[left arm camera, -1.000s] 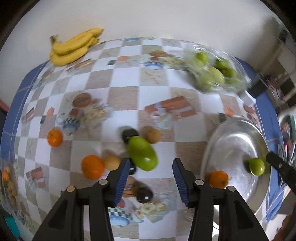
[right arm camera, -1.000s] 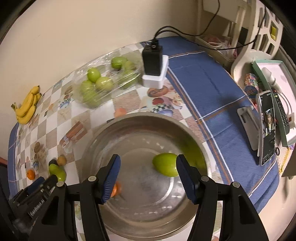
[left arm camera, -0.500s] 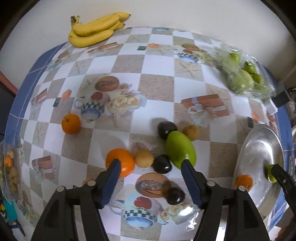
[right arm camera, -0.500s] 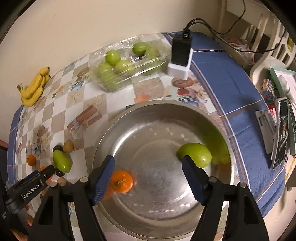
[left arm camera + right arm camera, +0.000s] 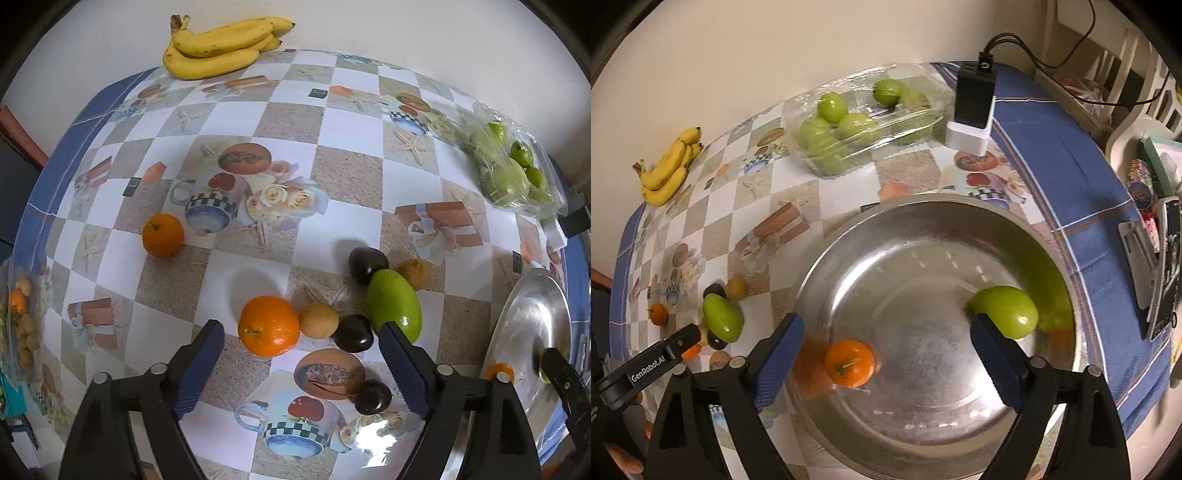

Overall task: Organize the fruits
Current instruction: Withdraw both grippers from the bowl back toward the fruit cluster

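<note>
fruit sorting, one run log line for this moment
left gripper: open, over orange | right gripper: open, above bowl | bowl holds: small orange, green fruit

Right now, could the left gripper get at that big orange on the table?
Probably yes. The left gripper is open, and the big orange lies just ahead between its fingers with nothing over it; only a small tan fruit touches its side.

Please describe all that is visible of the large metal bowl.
The metal bowl is wide, round and shallow, of shiny, lightly scuffed silver metal. It stands upright on the checked tablecloth where the blue cloth begins. Inside lie an orange and a green fruit by its wall. The open right gripper hovers above it.
</note>
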### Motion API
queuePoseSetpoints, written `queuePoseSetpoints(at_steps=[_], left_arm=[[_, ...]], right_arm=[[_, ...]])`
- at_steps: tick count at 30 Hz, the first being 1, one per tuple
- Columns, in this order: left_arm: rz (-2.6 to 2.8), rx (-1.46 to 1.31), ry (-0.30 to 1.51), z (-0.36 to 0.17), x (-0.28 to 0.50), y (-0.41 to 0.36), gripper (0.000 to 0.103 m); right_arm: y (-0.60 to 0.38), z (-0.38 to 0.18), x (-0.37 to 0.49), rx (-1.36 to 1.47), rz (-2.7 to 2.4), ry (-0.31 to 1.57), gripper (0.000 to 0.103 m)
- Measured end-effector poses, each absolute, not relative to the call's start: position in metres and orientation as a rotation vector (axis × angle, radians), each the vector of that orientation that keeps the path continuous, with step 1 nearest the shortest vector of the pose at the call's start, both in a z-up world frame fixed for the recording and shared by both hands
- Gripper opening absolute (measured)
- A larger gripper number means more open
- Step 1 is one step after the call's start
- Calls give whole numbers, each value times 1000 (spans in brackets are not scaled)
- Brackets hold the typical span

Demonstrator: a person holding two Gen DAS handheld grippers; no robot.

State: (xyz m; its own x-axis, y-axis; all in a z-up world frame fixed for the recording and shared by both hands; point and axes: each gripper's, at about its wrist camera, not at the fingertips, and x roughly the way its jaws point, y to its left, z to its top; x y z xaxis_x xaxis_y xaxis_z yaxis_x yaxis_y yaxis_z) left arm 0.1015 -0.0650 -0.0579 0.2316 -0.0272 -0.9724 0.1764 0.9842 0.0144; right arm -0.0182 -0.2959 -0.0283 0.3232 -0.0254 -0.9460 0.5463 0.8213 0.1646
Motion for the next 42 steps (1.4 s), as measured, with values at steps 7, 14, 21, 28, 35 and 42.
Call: queuePoseSetpoints(at_steps=[7, 14, 21, 28, 35, 42], left_arm=[[-155, 110, 1310, -54, 104, -59, 103], [-160, 70, 1304, -52, 107, -51, 103], [-166, 44, 1290, -50, 112, -45, 103], [-173, 33, 1269, -45, 116, -40, 103], [-183, 18, 1251, -42, 118, -32, 103], [-178, 11, 1218, -39, 121, -24, 103]], right_arm=[[-285, -18, -13, 461, -368, 1157, 96], [-276, -20, -5, 433, -322, 1153, 96], [-265, -23, -2, 407, -297, 1155, 97], [-260, -19, 0, 383, -292, 1107, 97], [-256, -17, 2, 443, -281, 1079, 97], [-237, -19, 9, 459, -195, 1100, 97]])
